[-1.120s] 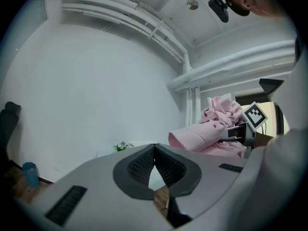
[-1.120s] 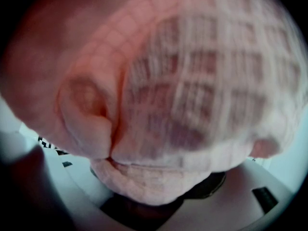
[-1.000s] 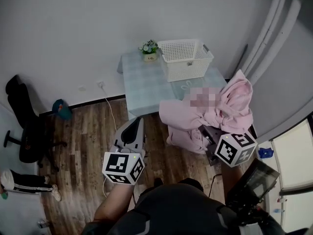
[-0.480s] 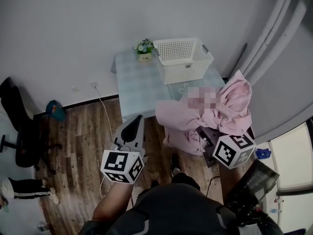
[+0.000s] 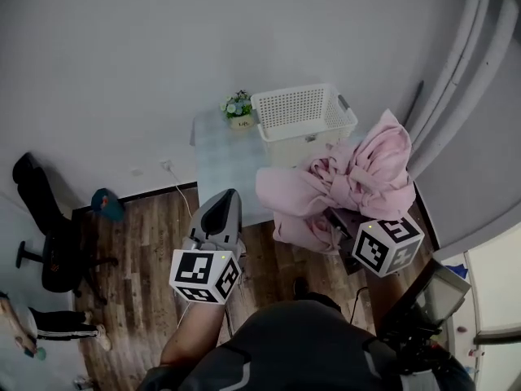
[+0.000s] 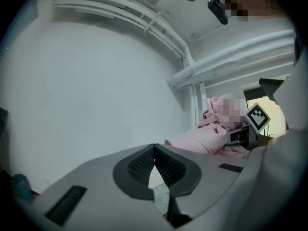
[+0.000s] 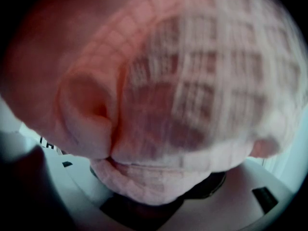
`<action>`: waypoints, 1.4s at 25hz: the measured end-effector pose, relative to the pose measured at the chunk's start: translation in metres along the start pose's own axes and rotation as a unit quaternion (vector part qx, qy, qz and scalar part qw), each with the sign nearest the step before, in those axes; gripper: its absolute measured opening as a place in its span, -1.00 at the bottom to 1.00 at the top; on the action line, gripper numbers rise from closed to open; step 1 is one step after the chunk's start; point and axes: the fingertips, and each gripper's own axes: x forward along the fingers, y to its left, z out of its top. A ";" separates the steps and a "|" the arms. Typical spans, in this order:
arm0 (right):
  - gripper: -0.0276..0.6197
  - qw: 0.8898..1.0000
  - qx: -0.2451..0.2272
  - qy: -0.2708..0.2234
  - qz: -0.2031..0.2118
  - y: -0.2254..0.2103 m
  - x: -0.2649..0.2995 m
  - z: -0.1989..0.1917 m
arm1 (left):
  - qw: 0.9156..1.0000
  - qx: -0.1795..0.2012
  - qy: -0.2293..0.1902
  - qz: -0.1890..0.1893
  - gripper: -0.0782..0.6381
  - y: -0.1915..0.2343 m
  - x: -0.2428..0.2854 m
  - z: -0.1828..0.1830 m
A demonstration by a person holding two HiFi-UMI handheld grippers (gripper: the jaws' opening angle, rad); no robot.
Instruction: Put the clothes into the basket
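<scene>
Right claw point(image 5: 343, 220) clamped on pink garment point(image 5: 362, 173), left claw point(image 6: 154, 150) closed and empty, white basket point(image 5: 303, 114) beyond

Left hand-held gripper point(image 6: 154, 148): jaws together, nothing between. Far right: pink clothes point(image 6: 204, 138) bunched against right hand-held gripper point(image 6: 239, 136). White wall point(image 6: 86, 90) behind.

My view of the table and floor
I see a small table point(image 5: 220, 163) with a pale checked cover on the wooden floor point(image 5: 146, 243), against the wall; a white basket point(image 5: 303, 112) sits at its right end, a little potted plant point(image 5: 238, 107) just beside it at the back, and a black office chair point(image 5: 50, 243) stands on the floor, well to the left
</scene>
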 end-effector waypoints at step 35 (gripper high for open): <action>0.10 0.997 0.080 -0.011 0.016 -0.148 0.212 0.069 | 1.000 0.017 0.007 0.018 -0.76 0.096 0.212 0.024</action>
